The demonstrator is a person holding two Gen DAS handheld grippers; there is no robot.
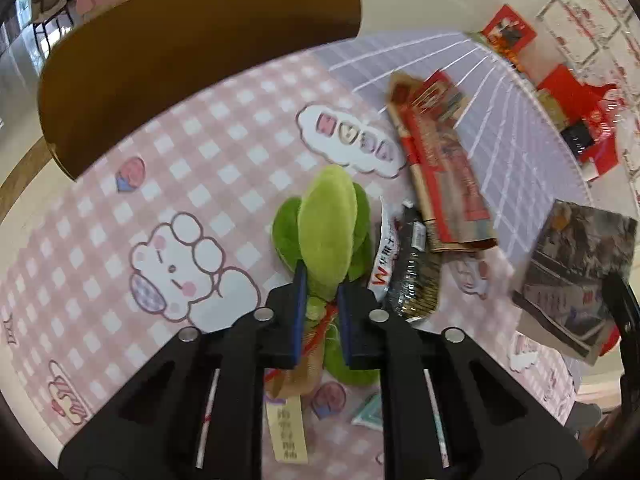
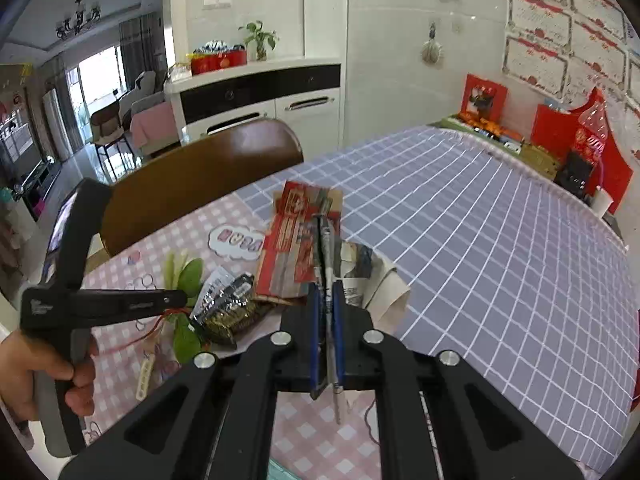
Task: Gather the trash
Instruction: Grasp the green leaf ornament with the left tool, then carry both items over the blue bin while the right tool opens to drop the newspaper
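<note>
Everywhere gingham tablecloth (image 1: 224, 168) (pink, lilac)

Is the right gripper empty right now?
No: in the right wrist view the right gripper is shut on a folded printed paper, held edge-on between its blue fingers.

Purple checked cloth (image 2: 500, 240) open; wrappers (image 2: 228, 312), chair (image 2: 192, 184) crowd left.

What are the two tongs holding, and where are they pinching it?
The left tongs pinch the green plush toy at its narrow tied stem. The right tongs are shut on the edge of a folded printed paper.
</note>
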